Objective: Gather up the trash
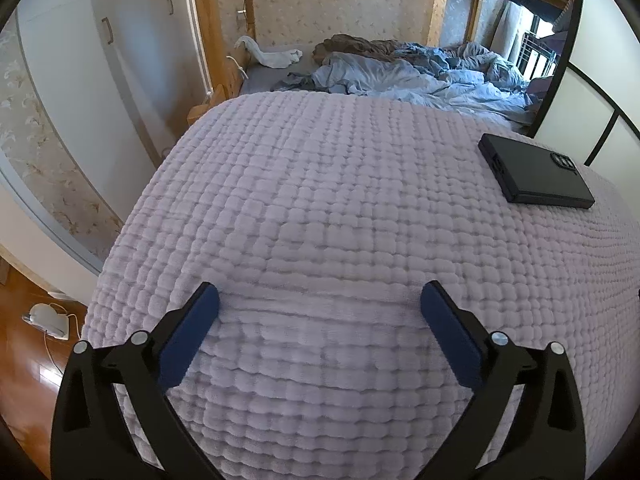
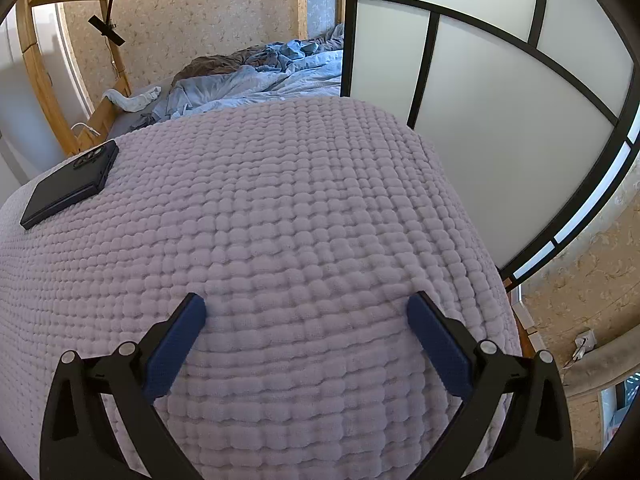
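No trash shows in either view, so where the task's thing lies cannot be told. Both grippers hang over a bed covered by a pale lilac quilted blanket (image 1: 320, 208), which serves as the landmark here.

The left gripper (image 1: 319, 300) points steeply down at the blanket with its jaws spread wide and released, nothing between the blue pads (image 1: 192, 332). The right gripper (image 2: 306, 312) does the same, jaws fully apart and empty above bare blanket.

On the blanket lies a black phone (image 1: 534, 172), camera side up, flat, toward the blanket's far part; it sits to the right of the left gripper and to the left of the right gripper, well apart from both.

Beyond the blanket's far edge, a rumpled blue duvet (image 1: 420, 72) and a brown cloth (image 1: 352, 46) lie on the mattress, with a white sock (image 1: 276, 56) near the wooden bed frame (image 1: 204, 20). A frosted panel with black bars (image 2: 500, 128) stands along the blanket's right side. Left of the blanket, white wardrobe doors (image 1: 100, 60) rise above a wooden floor (image 1: 24, 360), where a white charger (image 1: 48, 318) rests.
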Demonstrator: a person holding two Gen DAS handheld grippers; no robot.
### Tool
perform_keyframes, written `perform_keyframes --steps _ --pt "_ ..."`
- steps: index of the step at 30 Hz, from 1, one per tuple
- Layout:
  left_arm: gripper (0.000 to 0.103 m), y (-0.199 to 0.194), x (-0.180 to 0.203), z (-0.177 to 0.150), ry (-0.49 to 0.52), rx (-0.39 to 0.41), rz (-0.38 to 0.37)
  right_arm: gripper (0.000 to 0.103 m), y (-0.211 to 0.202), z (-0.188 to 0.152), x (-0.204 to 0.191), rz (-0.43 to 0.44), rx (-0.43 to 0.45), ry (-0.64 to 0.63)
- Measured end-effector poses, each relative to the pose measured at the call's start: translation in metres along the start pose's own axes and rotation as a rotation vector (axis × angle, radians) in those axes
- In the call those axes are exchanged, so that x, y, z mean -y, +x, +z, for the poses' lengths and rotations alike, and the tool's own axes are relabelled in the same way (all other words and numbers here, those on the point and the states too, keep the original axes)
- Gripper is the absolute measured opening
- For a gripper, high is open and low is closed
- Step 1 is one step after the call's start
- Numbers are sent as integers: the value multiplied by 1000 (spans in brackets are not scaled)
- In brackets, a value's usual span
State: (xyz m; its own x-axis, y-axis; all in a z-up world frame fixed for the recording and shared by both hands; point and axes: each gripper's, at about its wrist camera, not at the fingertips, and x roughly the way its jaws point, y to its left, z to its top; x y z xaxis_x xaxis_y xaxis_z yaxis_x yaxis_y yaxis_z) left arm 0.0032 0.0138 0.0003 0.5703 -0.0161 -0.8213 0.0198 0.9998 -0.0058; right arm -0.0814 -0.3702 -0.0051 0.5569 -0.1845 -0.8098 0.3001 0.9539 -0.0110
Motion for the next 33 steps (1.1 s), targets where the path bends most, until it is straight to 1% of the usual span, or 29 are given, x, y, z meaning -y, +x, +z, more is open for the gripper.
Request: perform_keyframes --steps 33 --pt "102 4 -2 1 -1 0 1 99 -2 -3 1 3 0 -4"
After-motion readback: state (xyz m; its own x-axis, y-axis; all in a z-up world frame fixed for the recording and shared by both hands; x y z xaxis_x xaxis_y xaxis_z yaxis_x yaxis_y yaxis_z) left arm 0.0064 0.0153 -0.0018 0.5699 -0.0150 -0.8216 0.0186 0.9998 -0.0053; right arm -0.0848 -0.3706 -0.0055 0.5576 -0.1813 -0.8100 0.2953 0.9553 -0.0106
